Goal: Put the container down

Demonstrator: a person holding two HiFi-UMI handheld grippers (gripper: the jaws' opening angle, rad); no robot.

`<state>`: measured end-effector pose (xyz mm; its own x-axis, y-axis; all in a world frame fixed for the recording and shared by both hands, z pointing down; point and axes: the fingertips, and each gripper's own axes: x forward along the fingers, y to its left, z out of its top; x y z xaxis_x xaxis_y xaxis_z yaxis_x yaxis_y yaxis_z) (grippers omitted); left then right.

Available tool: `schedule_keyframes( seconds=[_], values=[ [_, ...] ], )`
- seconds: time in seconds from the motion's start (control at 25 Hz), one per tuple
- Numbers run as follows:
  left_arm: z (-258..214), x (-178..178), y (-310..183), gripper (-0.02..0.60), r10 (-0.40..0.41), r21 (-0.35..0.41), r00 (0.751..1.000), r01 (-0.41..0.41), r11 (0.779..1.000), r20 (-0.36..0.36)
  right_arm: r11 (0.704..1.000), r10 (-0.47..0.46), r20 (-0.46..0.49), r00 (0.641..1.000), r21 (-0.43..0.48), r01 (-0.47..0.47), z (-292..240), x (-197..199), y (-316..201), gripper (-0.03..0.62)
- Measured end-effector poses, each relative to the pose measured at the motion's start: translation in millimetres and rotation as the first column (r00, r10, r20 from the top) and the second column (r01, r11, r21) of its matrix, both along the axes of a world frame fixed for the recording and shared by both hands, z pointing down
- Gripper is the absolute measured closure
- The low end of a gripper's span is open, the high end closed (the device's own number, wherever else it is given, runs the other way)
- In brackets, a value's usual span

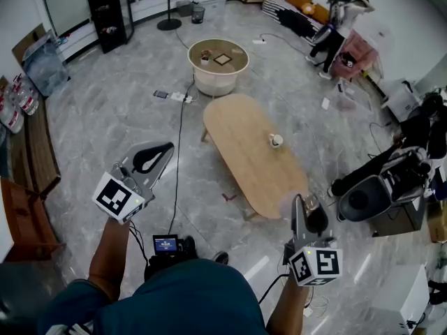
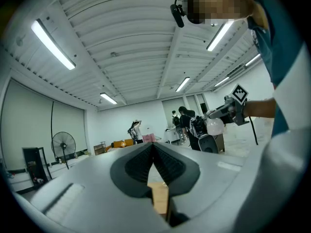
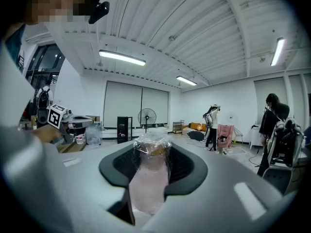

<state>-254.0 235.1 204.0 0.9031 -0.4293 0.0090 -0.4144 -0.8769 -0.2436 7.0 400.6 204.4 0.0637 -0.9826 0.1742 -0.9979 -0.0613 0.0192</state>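
Container (image 3: pixel 147 178) — tall, crinkly translucent plastic — sits clamped in right hand-held gripper (image 3: pixel 153 147).

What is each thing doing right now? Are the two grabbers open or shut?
left hand-held gripper: shut, nothing in it
right hand-held gripper: shut on the container
container: held between the jaws, clear wrap over its far end, not yet put down
wooden table: standing, one cup on it
cup: sitting on the table, nobody touching it
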Motion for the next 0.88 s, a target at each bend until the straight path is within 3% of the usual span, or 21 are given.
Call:
schedule_keyframes(
  seconds=[0.48, 0.72, 0.88],
  values=[
    [16.3, 6.6, -24.3, 0.586, 0.041, -0.033, 0.999, -0.040, 0.999, 0.030, 1.000, 0.006, 0.057, 0.998, 0.016, -0.007, 3.7, -6.3, -29.0, 0.445],
    [24.1, 25.8, -34.1, 0.586, 0.029, -0.065, 0.999, -0.026, 0.998, 0.039, 1.000, -0.022, 0.071, 0.997, 0.021, 0.020, 11.5, 13.9, -50.0, 0.445],
    [19.1, 38.9, -43.9, 0.586, 0.002, -0.046, 0.999, 0.000, 0.999, 0.043, 0.999, -0.048, 0.081, 0.996, 0.020, 0.046, 14.1, 32.8, -67.6, 0.445]
  ],
)
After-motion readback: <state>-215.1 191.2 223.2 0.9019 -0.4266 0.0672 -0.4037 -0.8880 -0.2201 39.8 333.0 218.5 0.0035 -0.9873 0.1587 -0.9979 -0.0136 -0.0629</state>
